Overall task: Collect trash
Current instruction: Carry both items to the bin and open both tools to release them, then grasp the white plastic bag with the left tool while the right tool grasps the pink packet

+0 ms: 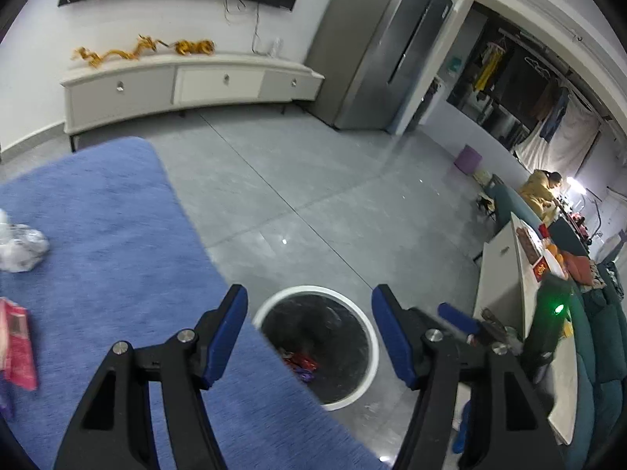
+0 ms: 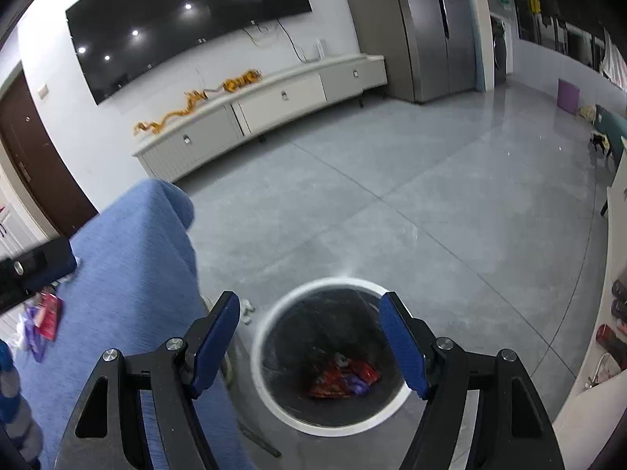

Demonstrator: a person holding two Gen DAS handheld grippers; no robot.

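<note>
Grey floor tiles (image 2: 411,196) stretch away to a long white TV cabinet (image 1: 188,86) under a wall-mounted television (image 2: 188,19), with a steel fridge (image 1: 376,47) at its far end. Below me stands a round bin (image 2: 270,395) with a white rim and a black liner, just beside the edge of a blue-covered table (image 1: 98,215). Both my grippers hover above the bin, and neither holds anything: my left gripper (image 1: 309,337) has its jaws spread wide and empty, and my right gripper (image 2: 309,346) likewise hangs released, its blue pads parted over the opening. Down inside the bin lie red and purple wrappers (image 2: 345,380), also seen past the table edge from my left wrist view. More trash sits on the table: a crumpled white plastic bag (image 1: 21,246) near the left edge, and a pink-red packet (image 1: 17,348) closer to me, with something purple just beside it.
</note>
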